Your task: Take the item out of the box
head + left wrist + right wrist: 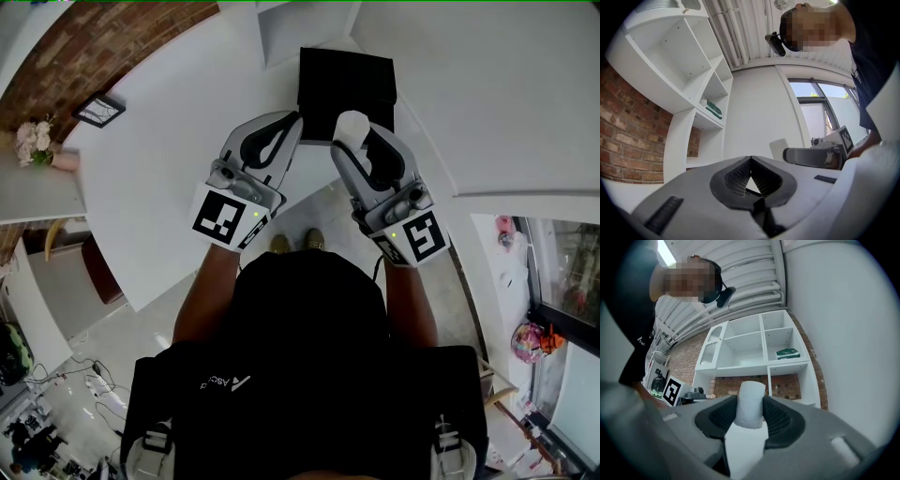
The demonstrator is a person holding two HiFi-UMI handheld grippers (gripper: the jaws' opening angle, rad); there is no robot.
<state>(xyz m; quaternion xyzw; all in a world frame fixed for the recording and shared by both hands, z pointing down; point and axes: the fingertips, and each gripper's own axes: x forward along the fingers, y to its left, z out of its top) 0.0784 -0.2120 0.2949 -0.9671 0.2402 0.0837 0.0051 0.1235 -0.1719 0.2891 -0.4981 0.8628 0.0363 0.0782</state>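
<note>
Closest to the camera is the person's black shirt [300, 366], with both arms reaching out over the white table [159, 187]. Each hand holds a tool up in front of the body, side by side and near each other. The right tool [357, 142] is squeezing a white roll [751, 399]. The roll stands upright between the two dark pads, and both pads press on its sides. The roll looks soft and a bit squashy, so I think a gentle squeeze is enough. The left tool [750, 161] is closed with its tips touching, and nothing is in it. The black box [345, 89] sits on the table just past the tips of both tools. From above, the roll shows at the near edge of the box, but it is up in the tool and not down inside. So I think the taking-out step is nearly done. The next move should be to bring the roll away from the box, lower it onto a bare spot on the table, and then open the pads to let go. The left tool could hold the box if it slides.
</note>
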